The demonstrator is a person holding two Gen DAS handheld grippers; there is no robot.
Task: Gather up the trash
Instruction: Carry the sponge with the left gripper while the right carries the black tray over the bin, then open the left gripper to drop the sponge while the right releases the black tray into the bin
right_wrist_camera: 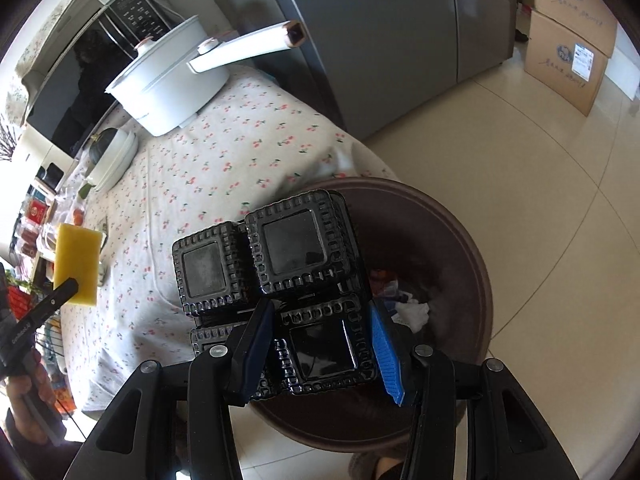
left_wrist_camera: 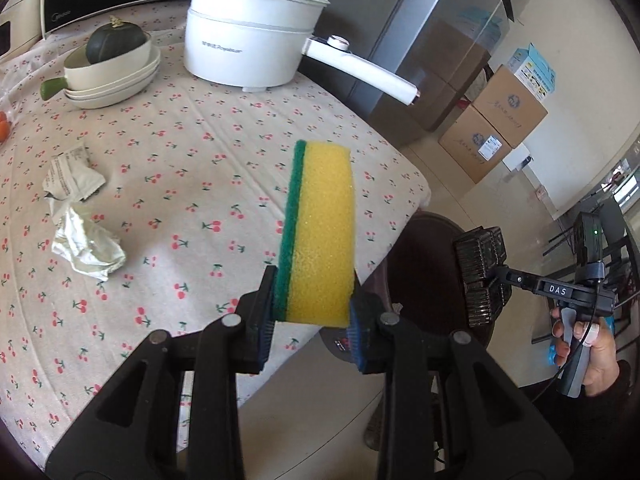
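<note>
Both grippers are black plastic linkages with silver round pins at the pivots and ribbed blue pads on the jaws: the left gripper (left_wrist_camera: 312,320) and the right gripper (right_wrist_camera: 320,344) look alike. The right one carries a white "DAS" label (on its side) and a grey trigger handle. A thin black cable runs past the right hand (left_wrist_camera: 588,356), which wears a dark sleeve.

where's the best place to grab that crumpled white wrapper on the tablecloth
Probably the wrapper's raised crumpled lump, the lower bunched part, coming from straight above. It lies loose on the tablecloth with ridges standing up, so jaws spread across the bunch should catch a fold. The flatter printed piece at its upper end gives less to pinch. The left gripper is shut on the sponge, so it needs freeing first.
</note>
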